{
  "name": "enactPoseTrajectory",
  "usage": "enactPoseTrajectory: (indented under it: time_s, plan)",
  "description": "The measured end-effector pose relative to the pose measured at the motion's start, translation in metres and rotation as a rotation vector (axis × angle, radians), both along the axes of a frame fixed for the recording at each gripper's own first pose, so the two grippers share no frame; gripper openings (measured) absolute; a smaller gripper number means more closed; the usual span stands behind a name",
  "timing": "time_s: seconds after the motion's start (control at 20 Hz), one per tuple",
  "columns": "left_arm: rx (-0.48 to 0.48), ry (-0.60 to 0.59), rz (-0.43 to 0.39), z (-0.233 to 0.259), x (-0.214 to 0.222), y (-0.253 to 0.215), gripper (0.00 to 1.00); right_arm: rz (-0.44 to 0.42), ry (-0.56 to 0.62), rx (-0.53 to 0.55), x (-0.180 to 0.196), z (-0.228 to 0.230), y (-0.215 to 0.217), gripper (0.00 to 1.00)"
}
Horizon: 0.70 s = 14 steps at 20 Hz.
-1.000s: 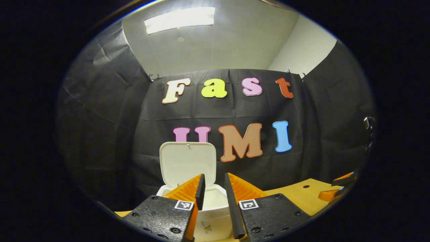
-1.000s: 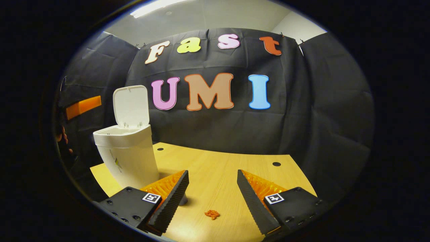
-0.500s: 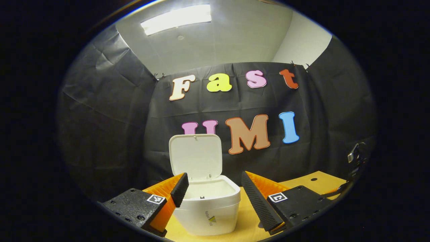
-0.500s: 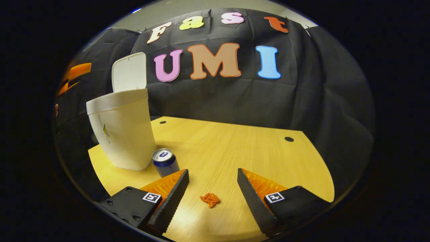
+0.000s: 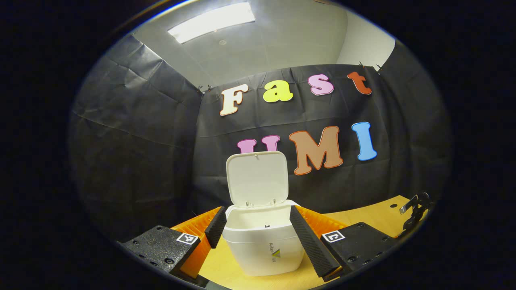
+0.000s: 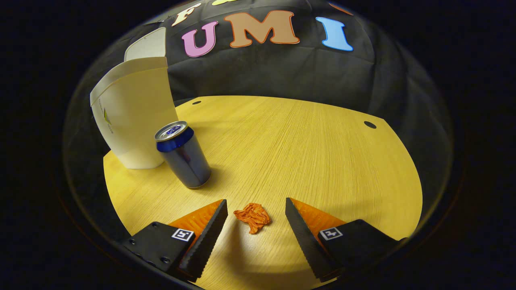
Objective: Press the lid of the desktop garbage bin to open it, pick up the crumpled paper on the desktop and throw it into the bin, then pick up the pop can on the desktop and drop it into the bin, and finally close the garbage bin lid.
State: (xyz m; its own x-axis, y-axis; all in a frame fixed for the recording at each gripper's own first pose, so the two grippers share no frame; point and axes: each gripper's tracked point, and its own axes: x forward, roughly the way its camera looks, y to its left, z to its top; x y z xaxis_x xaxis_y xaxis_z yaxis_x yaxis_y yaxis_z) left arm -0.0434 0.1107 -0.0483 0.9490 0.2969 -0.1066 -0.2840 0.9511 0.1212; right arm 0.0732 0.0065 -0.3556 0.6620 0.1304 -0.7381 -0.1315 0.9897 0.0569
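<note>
The right gripper (image 6: pixel 256 212) hangs low over the wooden bench (image 6: pixel 306 137), spread wide around the crumpled paper (image 6: pixel 252 216); the pop can (image 6: pixel 183 155) stands just beside the bin (image 6: pixel 133 117). The left gripper (image 5: pixel 255 227) gapes, level before the bin's raised lid (image 5: pixel 257 179).

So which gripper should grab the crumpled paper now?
Probably the right gripper. The crumpled paper lies on the table between its open fingers. The left gripper faces the bin, whose lid is up.
</note>
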Motion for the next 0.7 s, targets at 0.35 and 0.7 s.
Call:
enactPoseTrajectory:
  time_s: [0.35, 0.7]
  plan:
    - [-0.024, 0.006, -0.014, -0.007, 0.004, -0.004, 0.95, 0.014, 0.055, 0.022, -0.005, -0.009, 0.012, 0.43]
    - [-0.046, -0.005, -0.029, -0.009, 0.004, 0.000, 0.95, -0.006, -0.017, -0.023, 0.002, 0.016, 0.006, 0.20]
